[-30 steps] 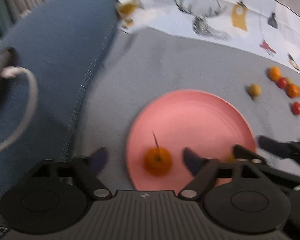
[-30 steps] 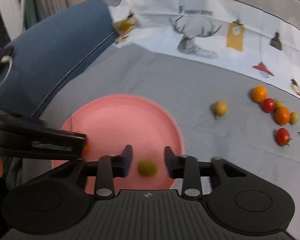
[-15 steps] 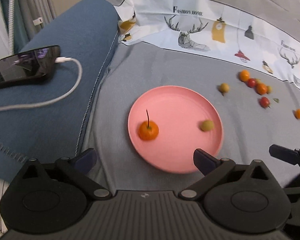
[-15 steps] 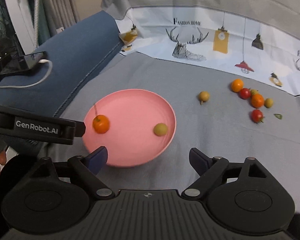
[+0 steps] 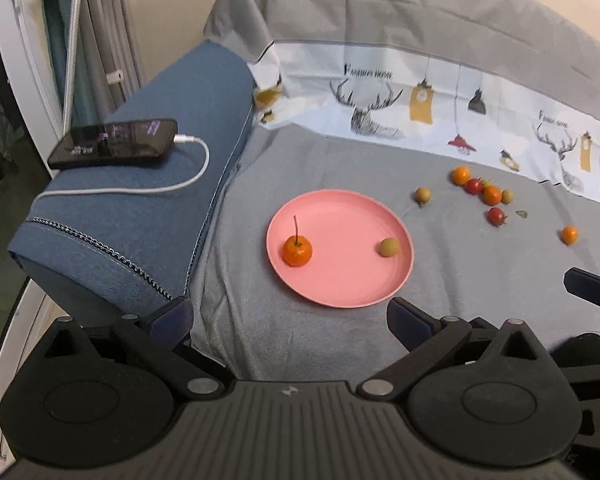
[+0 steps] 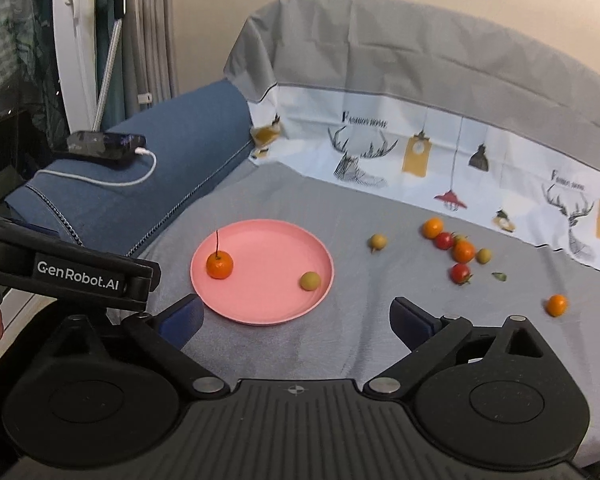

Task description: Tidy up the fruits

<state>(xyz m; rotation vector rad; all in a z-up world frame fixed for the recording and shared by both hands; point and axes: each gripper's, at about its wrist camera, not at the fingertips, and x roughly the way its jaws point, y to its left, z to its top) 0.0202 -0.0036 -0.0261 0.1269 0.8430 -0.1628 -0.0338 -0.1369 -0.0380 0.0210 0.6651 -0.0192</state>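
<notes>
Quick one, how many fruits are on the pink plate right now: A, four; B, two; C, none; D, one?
B: the pink plate holds only an orange fruit with a stem and a small green fruit; the other fruits lie on the grey cloth.

a home living room, blue sofa armrest (image 5: 148, 184) with a charging phone (image 5: 114, 142), grey printed cover (image 6: 380, 152) draped over the seat, curtains (image 6: 152, 32) behind

Both wrist cams: downward, share plate (image 5: 396, 280).
</notes>
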